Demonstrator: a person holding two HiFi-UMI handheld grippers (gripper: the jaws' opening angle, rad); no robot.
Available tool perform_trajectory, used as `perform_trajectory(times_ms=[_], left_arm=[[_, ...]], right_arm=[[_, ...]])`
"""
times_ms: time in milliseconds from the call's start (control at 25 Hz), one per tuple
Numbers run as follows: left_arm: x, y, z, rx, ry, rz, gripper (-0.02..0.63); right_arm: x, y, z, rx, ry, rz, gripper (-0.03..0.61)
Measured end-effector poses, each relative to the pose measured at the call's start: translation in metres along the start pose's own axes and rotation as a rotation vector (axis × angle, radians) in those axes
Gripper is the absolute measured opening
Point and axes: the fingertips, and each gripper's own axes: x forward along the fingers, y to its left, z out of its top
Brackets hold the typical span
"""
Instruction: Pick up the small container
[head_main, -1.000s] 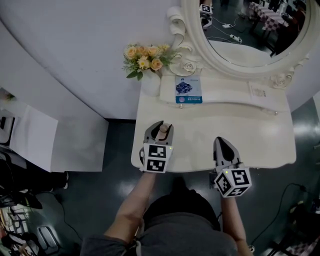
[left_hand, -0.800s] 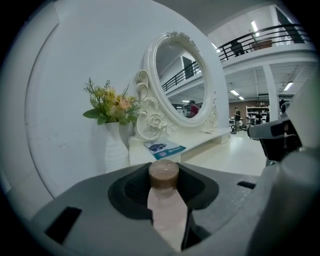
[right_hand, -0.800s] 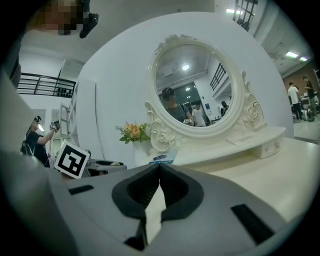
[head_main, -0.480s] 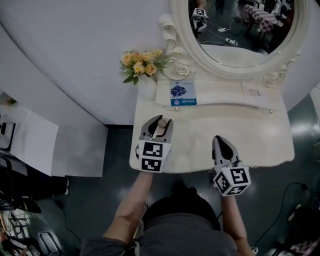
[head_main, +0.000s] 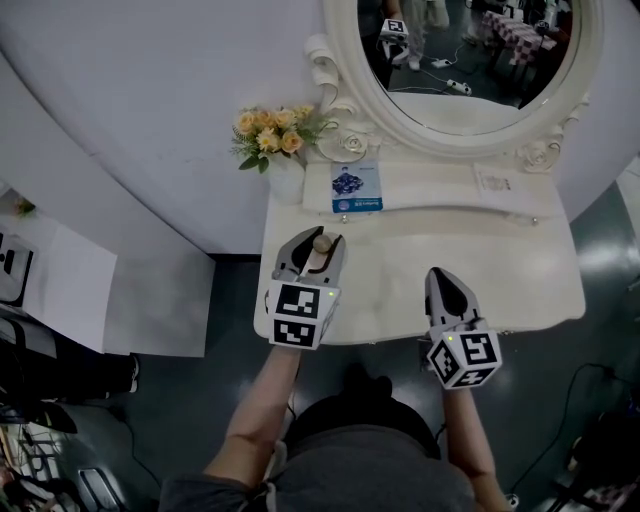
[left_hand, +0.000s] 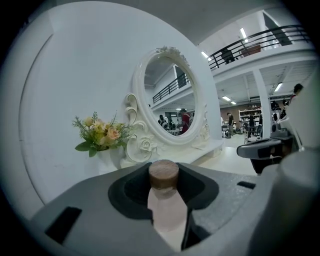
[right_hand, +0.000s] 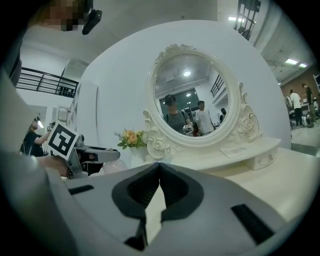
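Note:
The small container (head_main: 320, 251) is a pale bottle with a brown round cap. It sits between the jaws of my left gripper (head_main: 318, 240), which is shut on it over the left part of the white dressing table (head_main: 500, 270). In the left gripper view the container (left_hand: 165, 202) stands upright between the grey jaws, cap on top. I cannot tell whether its base touches the table. My right gripper (head_main: 441, 277) is shut and empty over the table's front edge; in the right gripper view its jaws meet (right_hand: 159, 172), and the left gripper (right_hand: 92, 154) shows at the left.
A vase of yellow flowers (head_main: 268, 138) stands at the table's back left. A blue card (head_main: 357, 188) leans on the raised shelf under the oval mirror (head_main: 470, 50). A small white label (head_main: 490, 180) lies on that shelf to the right. Dark floor surrounds the table.
My left gripper with the container has shifted a little toward the blue card and mirror. The right gripper has stayed at the front edge, shut.

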Motion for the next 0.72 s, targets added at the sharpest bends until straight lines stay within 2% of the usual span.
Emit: perform_trajectory(times_ms=[720], left_arm=[[-0.018, -0.032, 0.021, -0.005, -0.019, -0.01, 0.133]], right_arm=[[-0.019, -0.018, 0.005, -0.028, 0.001, 0.008, 0.005]])
